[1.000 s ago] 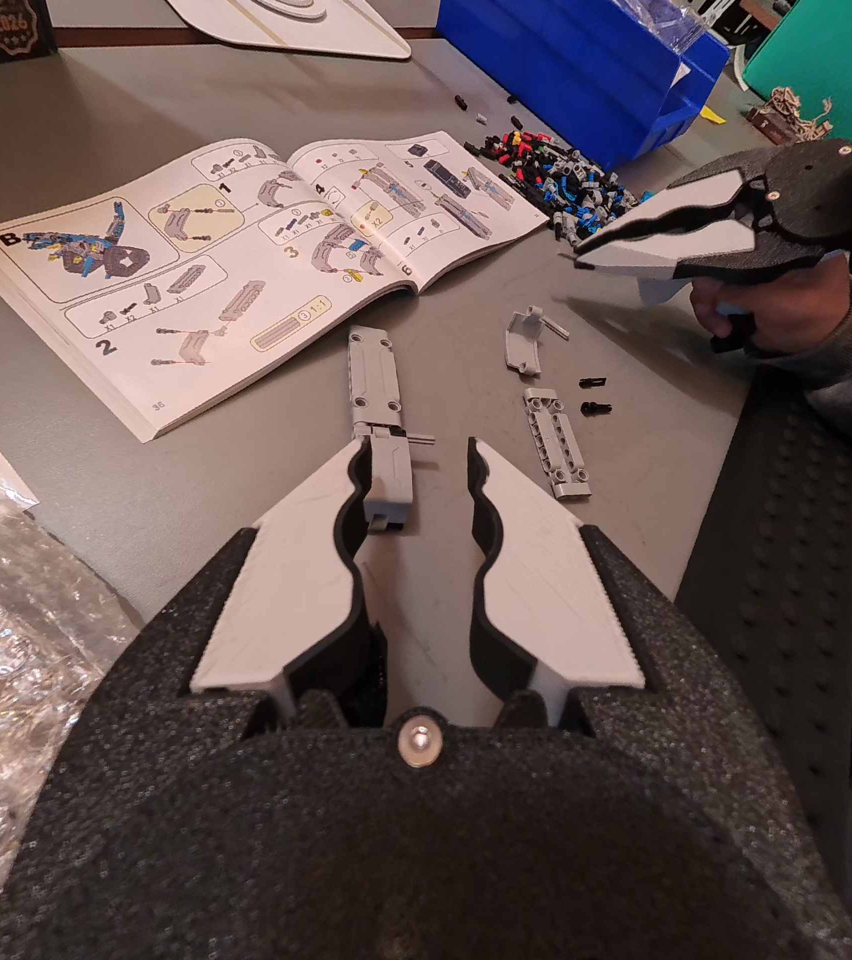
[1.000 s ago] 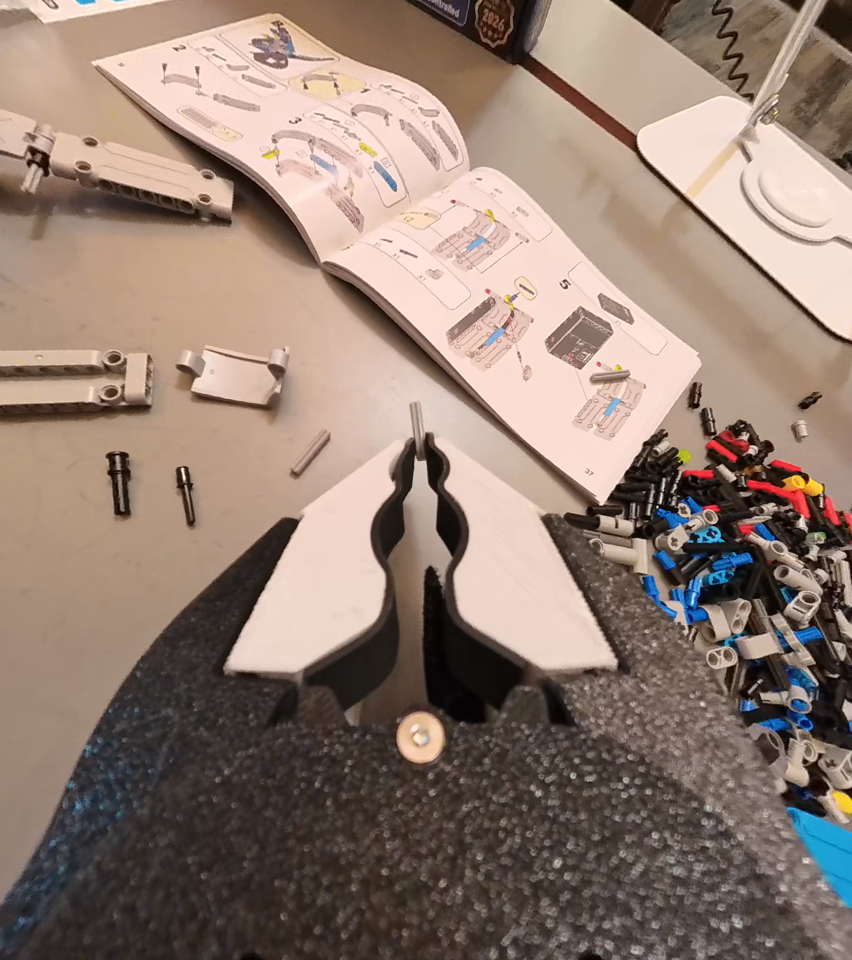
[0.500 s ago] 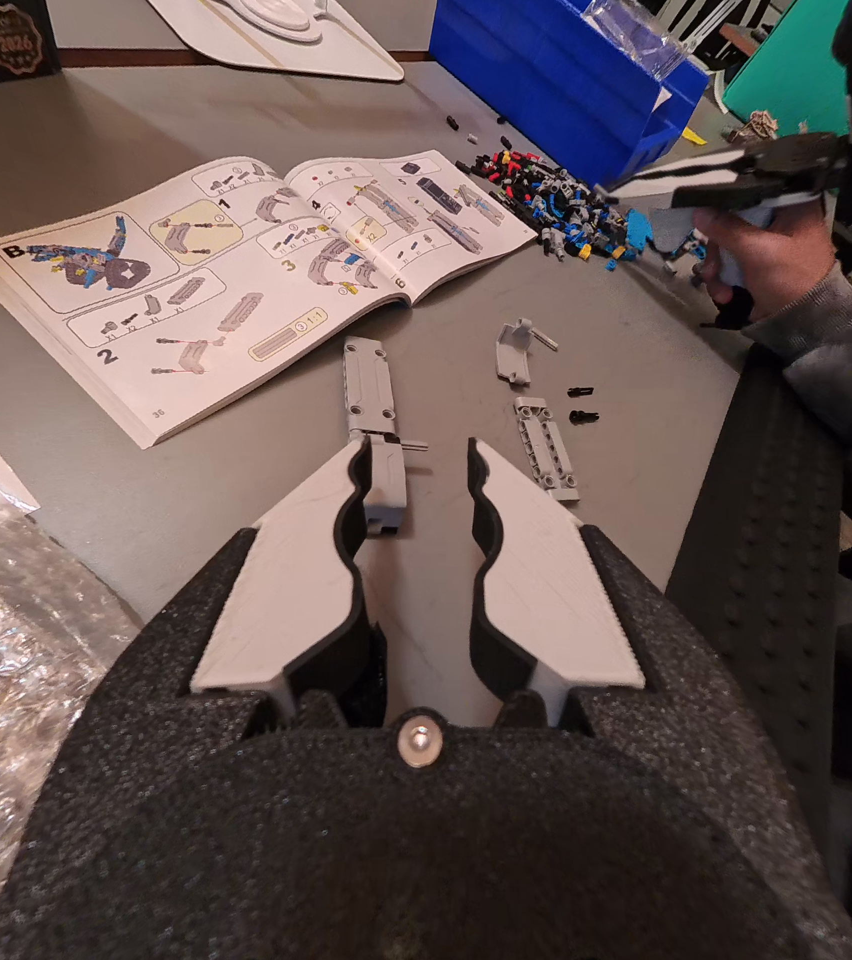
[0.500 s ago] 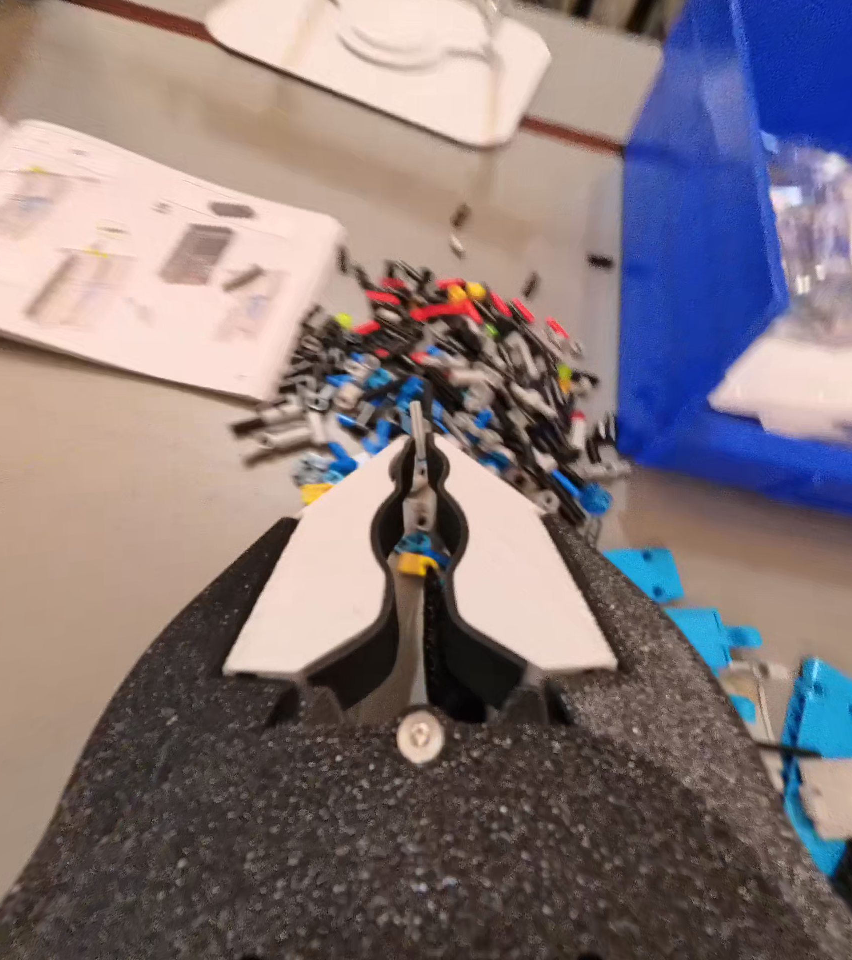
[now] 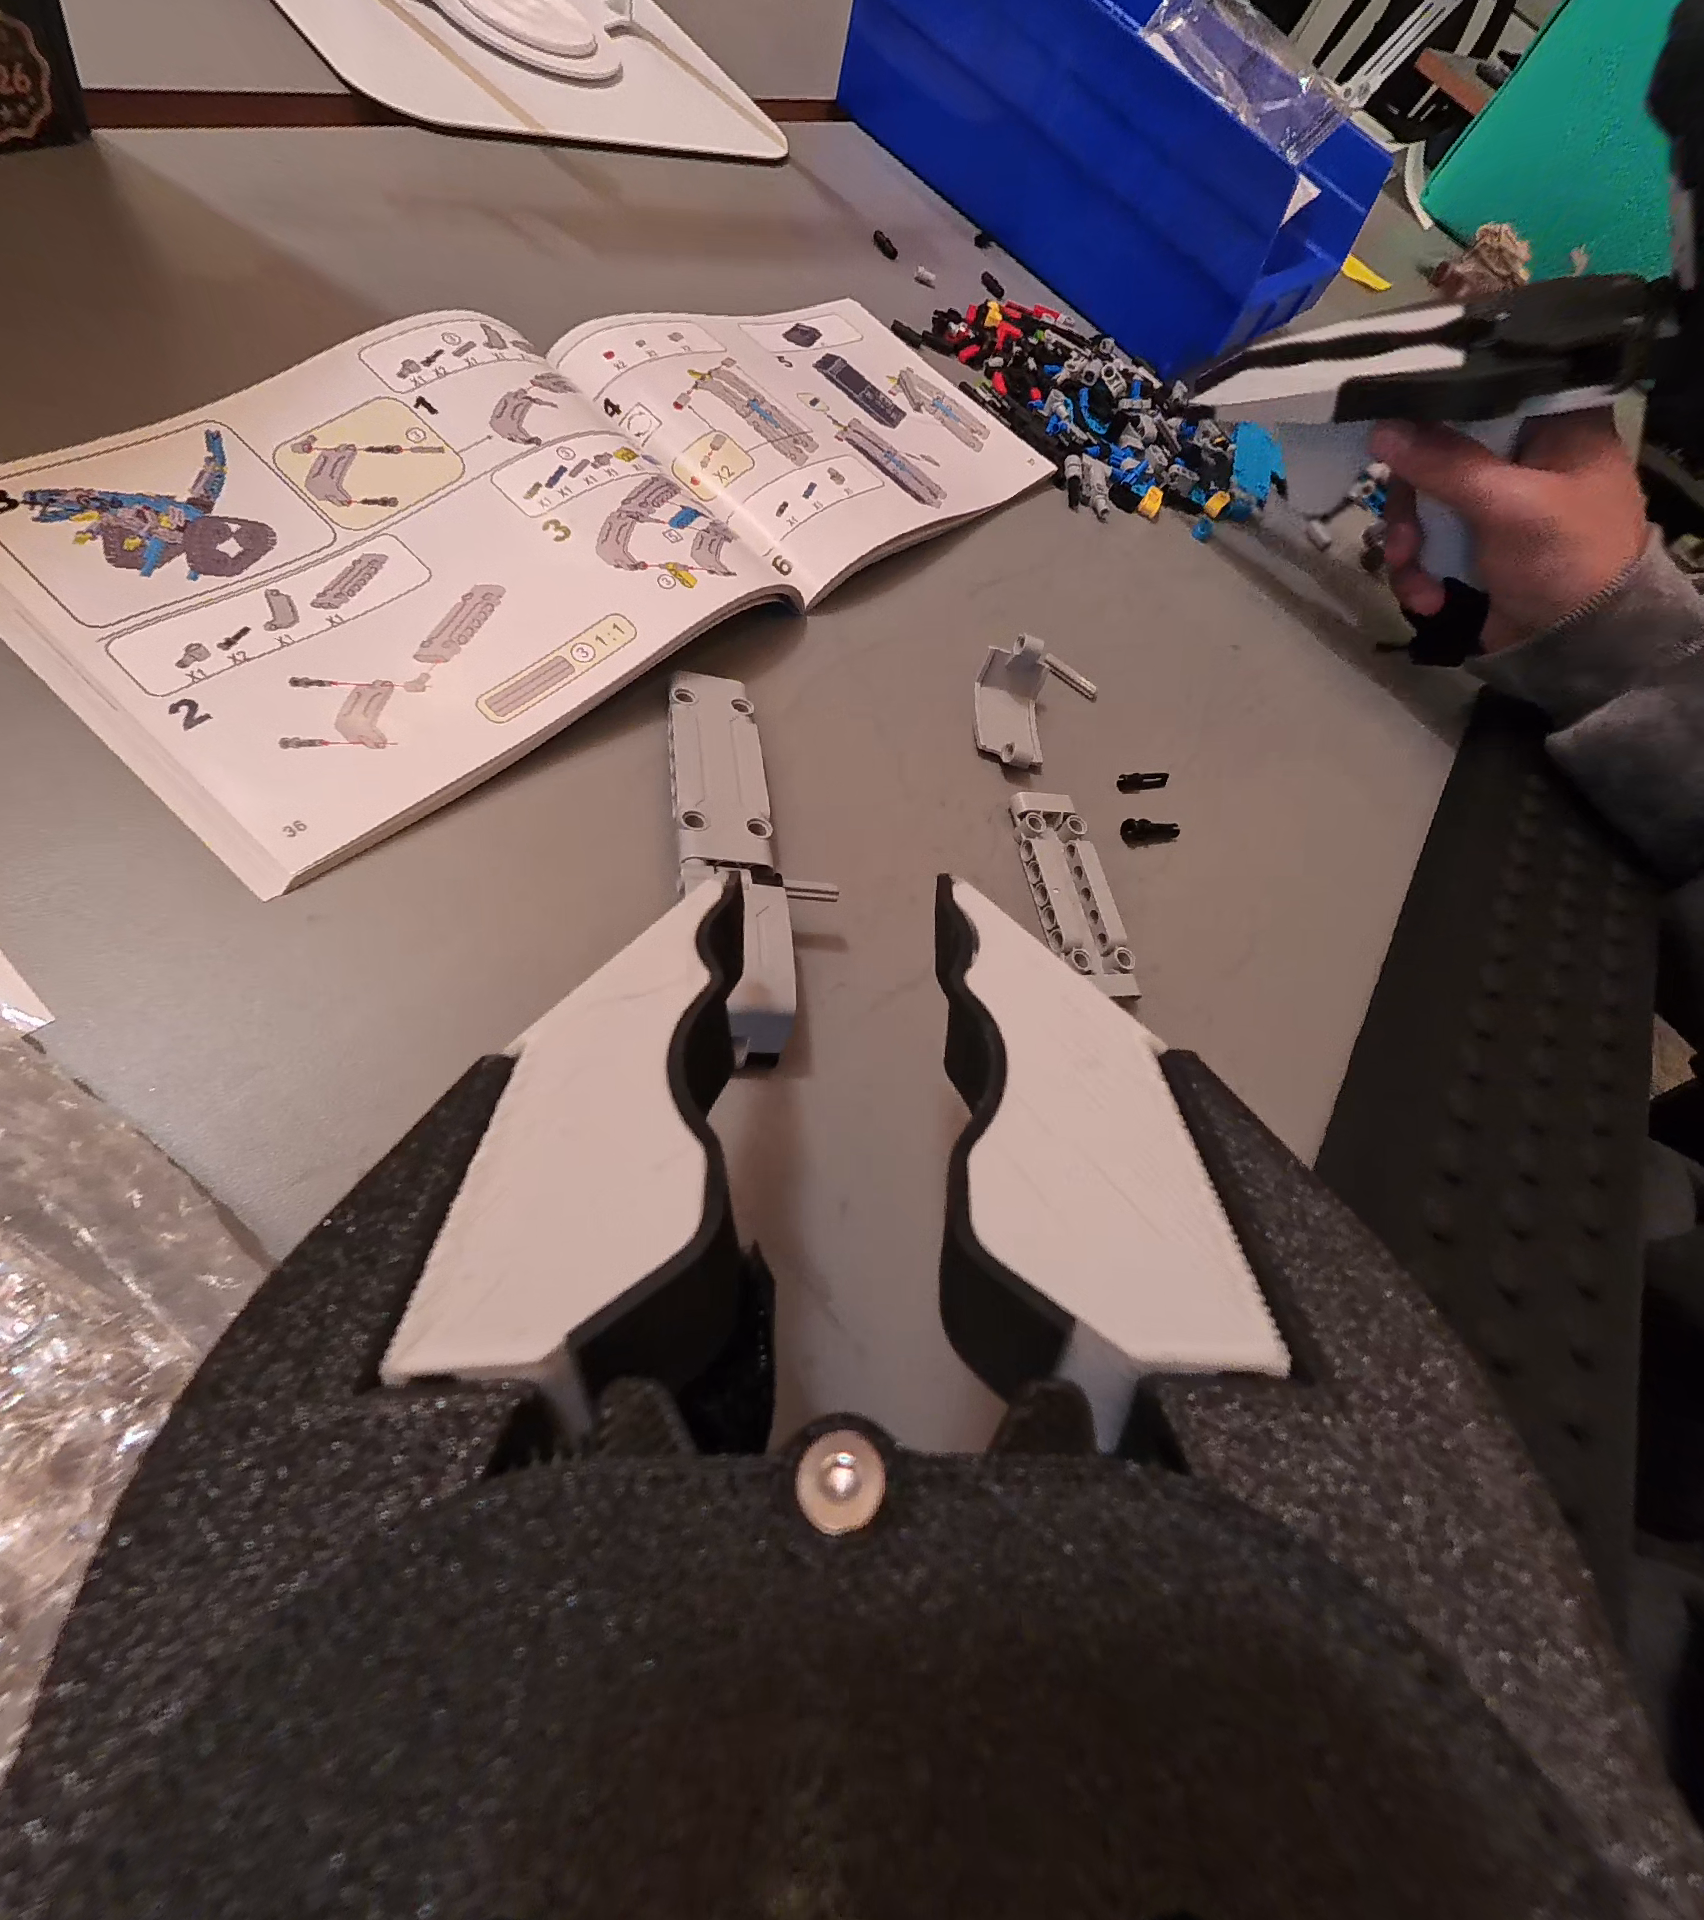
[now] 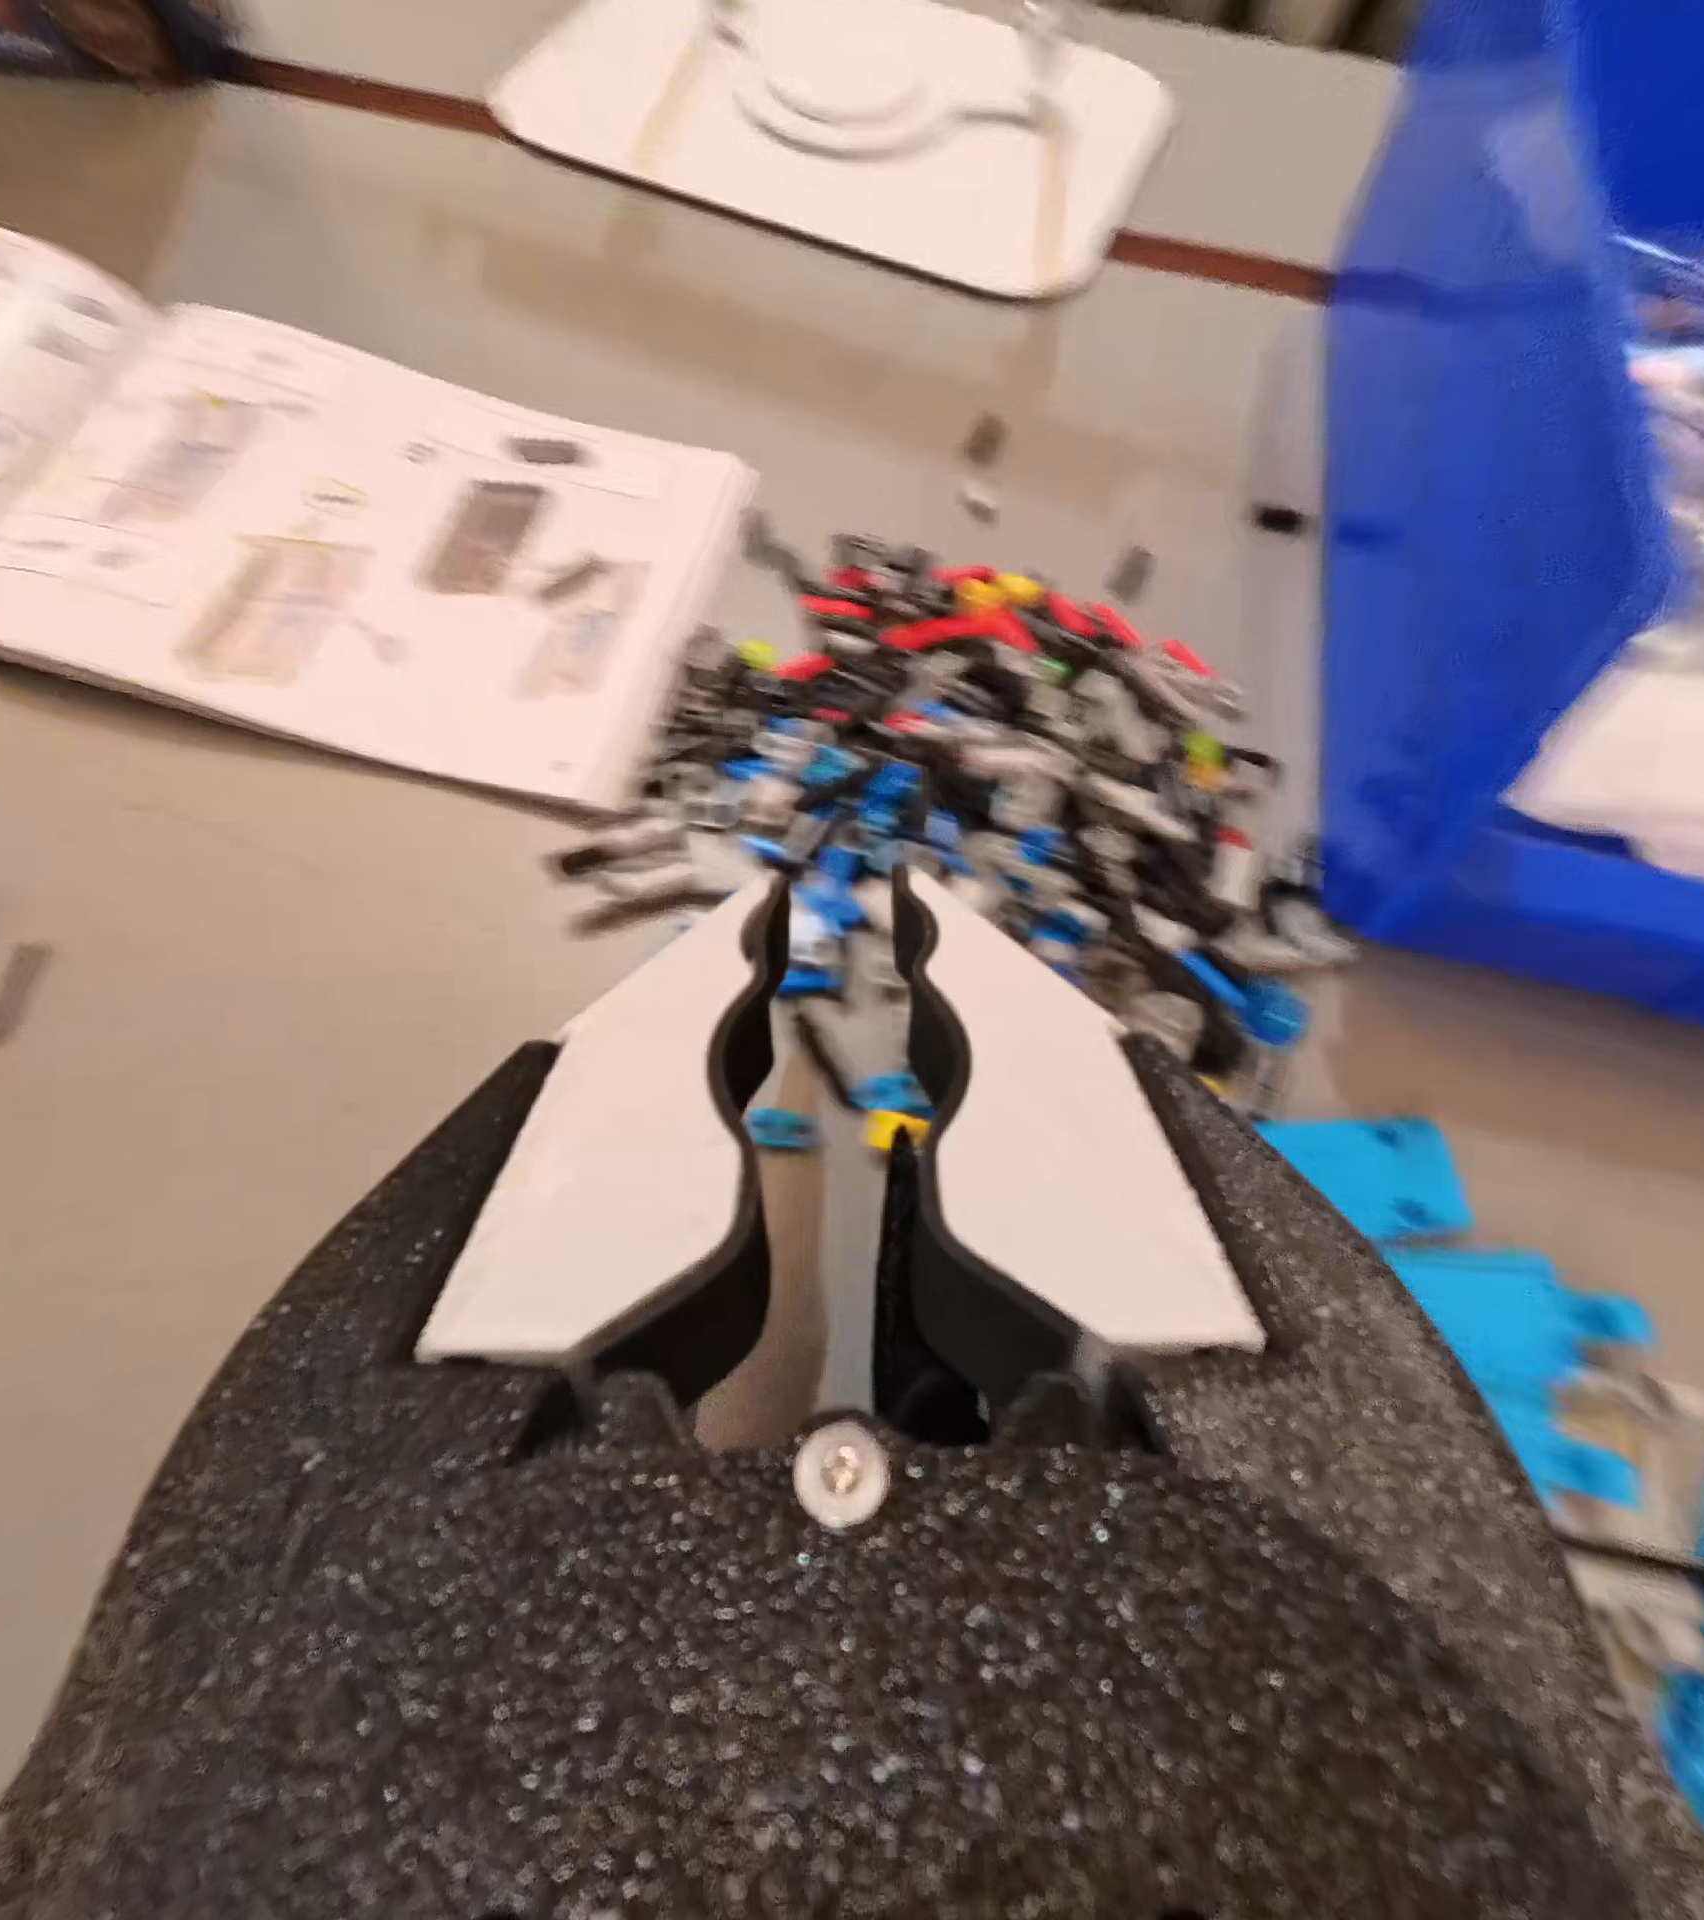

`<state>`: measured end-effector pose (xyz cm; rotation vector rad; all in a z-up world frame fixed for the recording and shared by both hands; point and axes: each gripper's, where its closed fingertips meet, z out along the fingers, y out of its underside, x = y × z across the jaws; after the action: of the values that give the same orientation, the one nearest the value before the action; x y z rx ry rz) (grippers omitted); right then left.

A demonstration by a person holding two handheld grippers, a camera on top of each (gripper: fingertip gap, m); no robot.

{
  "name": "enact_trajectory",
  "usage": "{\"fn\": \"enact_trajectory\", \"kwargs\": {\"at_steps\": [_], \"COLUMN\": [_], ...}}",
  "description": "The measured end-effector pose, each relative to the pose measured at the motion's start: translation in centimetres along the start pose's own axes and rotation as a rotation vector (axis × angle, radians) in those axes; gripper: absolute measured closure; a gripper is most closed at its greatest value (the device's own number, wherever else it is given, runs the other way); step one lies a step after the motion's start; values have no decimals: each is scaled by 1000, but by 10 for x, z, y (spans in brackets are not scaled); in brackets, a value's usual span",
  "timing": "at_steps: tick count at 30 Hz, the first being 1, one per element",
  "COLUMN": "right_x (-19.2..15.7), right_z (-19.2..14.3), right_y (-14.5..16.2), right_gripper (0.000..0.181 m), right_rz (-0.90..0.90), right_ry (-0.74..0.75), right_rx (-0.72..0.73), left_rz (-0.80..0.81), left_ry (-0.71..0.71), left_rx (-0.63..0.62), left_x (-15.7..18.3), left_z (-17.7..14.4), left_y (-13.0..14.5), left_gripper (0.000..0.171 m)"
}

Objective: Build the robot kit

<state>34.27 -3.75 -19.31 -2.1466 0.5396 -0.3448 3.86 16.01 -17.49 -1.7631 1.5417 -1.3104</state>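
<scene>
The left claw (image 5: 832, 894) hangs low over the grey tabletop (image 5: 412, 956) with its jaws spread wide and nothing between them. Its left fingertip (image 5: 713, 914) sits at, and partly hides, the near end of a long grey beam assembly (image 5: 723, 769) that lies flat and points away toward the open instruction booklet (image 5: 432, 520); whether they touch cannot be told. Just right of the claw lie a short grey holed beam (image 5: 1071, 883), two black pins (image 5: 1144, 805) and a curved grey panel piece (image 5: 1009, 707). Crinkled clear plastic wrap (image 5: 6, 1299) lies at the near left.

The right claw (image 6: 837, 883), held in a hand (image 5: 1492, 540), is parted by a narrow gap and empty, its tips over the near edge of a heap of small mixed-colour parts (image 6: 983, 727). That view is blurred. A blue bin (image 6: 1502, 520) stands just right of the heap, with flat cyan pieces (image 6: 1367, 1164) near the claw's right side
</scene>
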Motion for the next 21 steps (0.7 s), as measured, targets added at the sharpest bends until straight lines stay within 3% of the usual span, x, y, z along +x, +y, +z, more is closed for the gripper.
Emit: {"fn": "enact_trajectory", "kwargs": {"at_steps": [5,7,10,16,17,18,21], "right_x": [-156,-182,-182,-180,-179,-181,-166], "right_z": [-8,-7,4,10,9,7,7], "right_y": [4,8,18,30,30,32,32], "right_gripper": [147,153,153,158,162,178,179], "right_rz": [-60,-71,-145,-185,-187,-195,-193], "right_ry": [-438,-449,-350,-340,-344,-368,-353], "right_rx": [-68,-85,-130,-178,-182,-191,-201], "left_rz": [-2,-3,-6,-15,-13,-11,-9], "left_ry": [-6,-8,-6,13,21,25,17], "left_rx": [-13,-13,-8,-19,-18,-15,-17], "left_x": [-2,-2,-3,0,1,2,1], "left_z": [2,2,1,3,3,3,3], "left_y": [3,3,2,5,4,4,4], "left_gripper": [136,136,136,136,136,136,136]}}
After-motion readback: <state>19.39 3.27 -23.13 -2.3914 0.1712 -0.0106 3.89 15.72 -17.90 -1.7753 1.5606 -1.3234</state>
